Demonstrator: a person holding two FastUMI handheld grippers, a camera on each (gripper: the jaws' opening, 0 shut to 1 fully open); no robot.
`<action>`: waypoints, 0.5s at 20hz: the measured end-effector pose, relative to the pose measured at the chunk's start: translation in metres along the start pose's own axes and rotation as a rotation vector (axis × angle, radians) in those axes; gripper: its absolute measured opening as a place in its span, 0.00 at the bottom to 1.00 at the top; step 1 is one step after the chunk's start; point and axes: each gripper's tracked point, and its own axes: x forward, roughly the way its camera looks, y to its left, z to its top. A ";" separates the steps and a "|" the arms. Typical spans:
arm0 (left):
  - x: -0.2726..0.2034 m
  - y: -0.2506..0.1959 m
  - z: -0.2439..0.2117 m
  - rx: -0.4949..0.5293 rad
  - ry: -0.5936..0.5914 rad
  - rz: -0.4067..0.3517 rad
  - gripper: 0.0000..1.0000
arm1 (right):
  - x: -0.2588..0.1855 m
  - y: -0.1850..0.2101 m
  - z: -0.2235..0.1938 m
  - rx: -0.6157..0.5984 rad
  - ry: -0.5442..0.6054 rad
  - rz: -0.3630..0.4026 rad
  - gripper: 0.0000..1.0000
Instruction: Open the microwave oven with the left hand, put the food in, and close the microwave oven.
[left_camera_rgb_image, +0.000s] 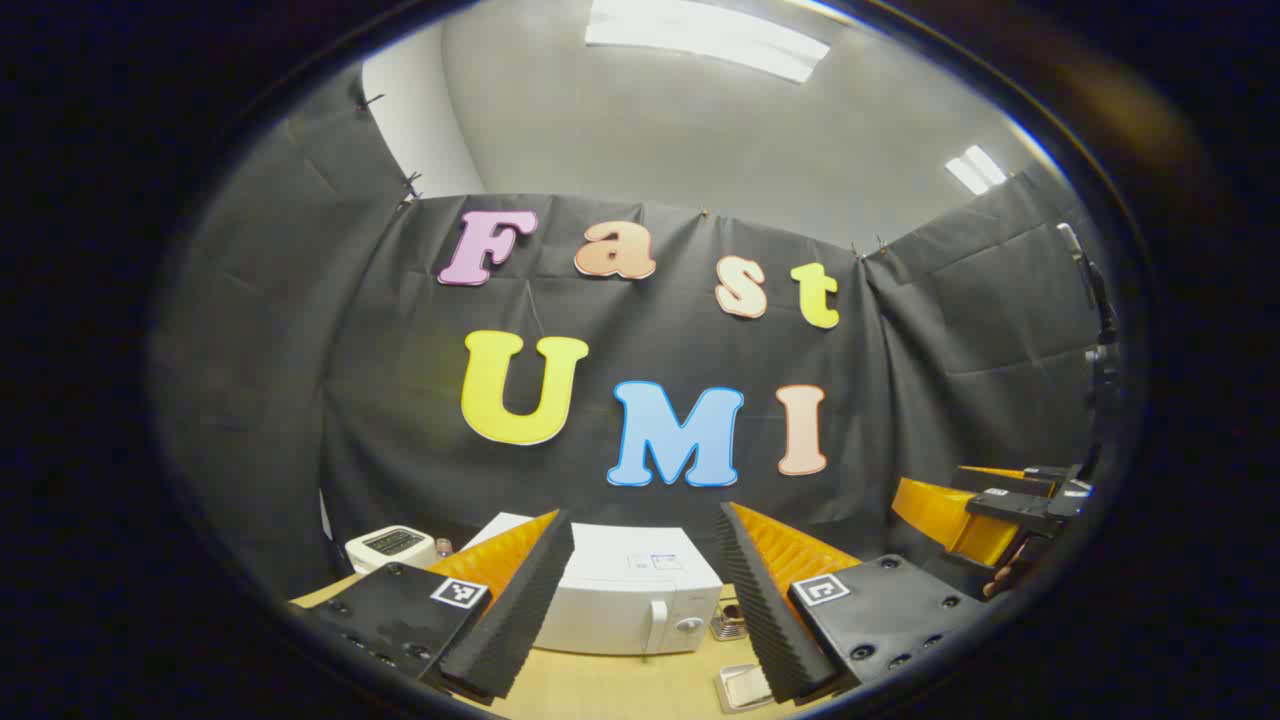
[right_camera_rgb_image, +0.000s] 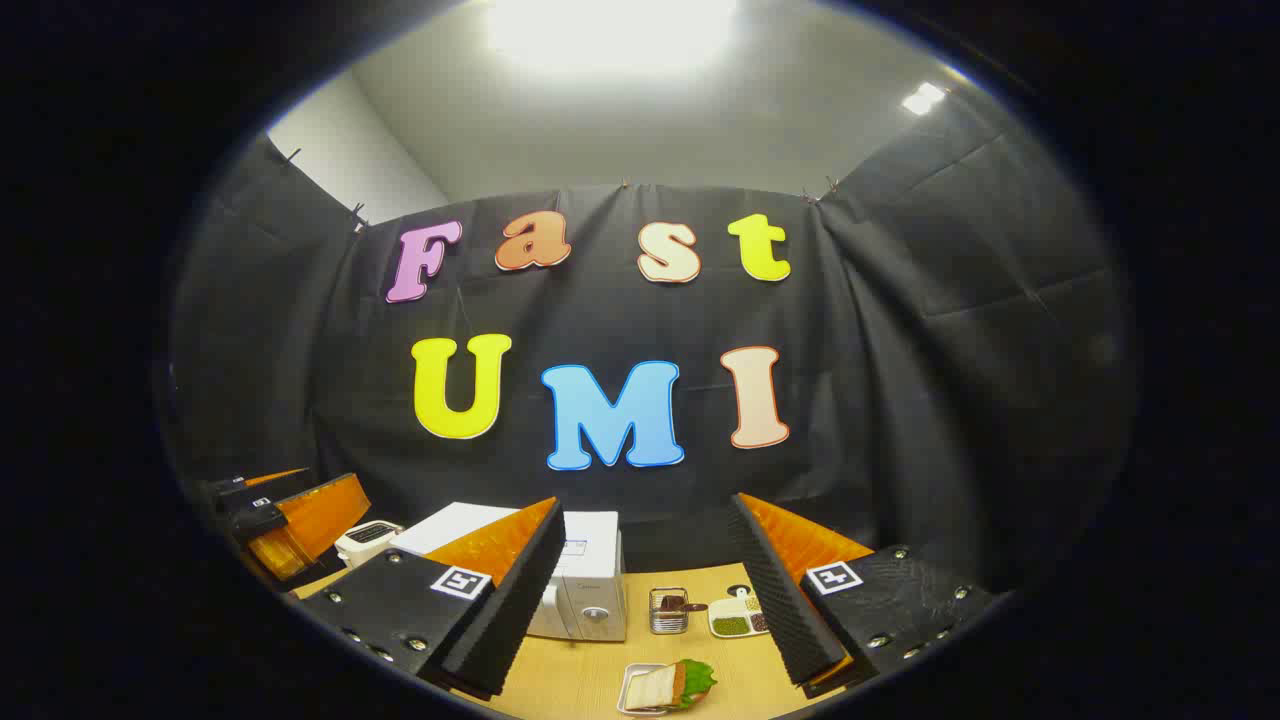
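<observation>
The white microwave (left_camera_rgb_image: 630, 600) stands at the back of the wooden table (left_camera_rgb_image: 620, 685) with its door closed and its handle on the right side. My left gripper (left_camera_rgb_image: 645, 610) hangs open in front of it, well short of it. In the right gripper view the microwave (right_camera_rgb_image: 585, 575) shows at the left. A small tray with a sandwich and green leaf (right_camera_rgb_image: 665, 686) lies on the table close in front. Above it my right gripper (right_camera_rgb_image: 645, 600) stands open and holds nothing. The other gripper (right_camera_rgb_image: 290, 515) shows at the far left.
A white toaster (left_camera_rgb_image: 392, 545) sits left of the microwave. A small wire basket (right_camera_rgb_image: 668, 610) and a divided dish with green and brown food (right_camera_rgb_image: 735, 618) stand right of the microwave. The right gripper (left_camera_rgb_image: 985, 510) shows at the right edge of the left gripper view.
</observation>
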 end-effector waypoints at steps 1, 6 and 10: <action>-0.001 0.000 0.002 -0.003 0.000 -0.004 0.94 | 0.000 -0.002 -0.002 0.002 0.005 -0.010 0.99; 0.001 0.001 -0.004 -0.033 0.034 -0.043 0.94 | -0.002 0.003 -0.008 0.020 0.020 -0.027 0.99; 0.003 0.005 -0.005 -0.029 0.033 -0.043 0.94 | 0.000 0.003 -0.014 0.014 0.031 -0.027 0.99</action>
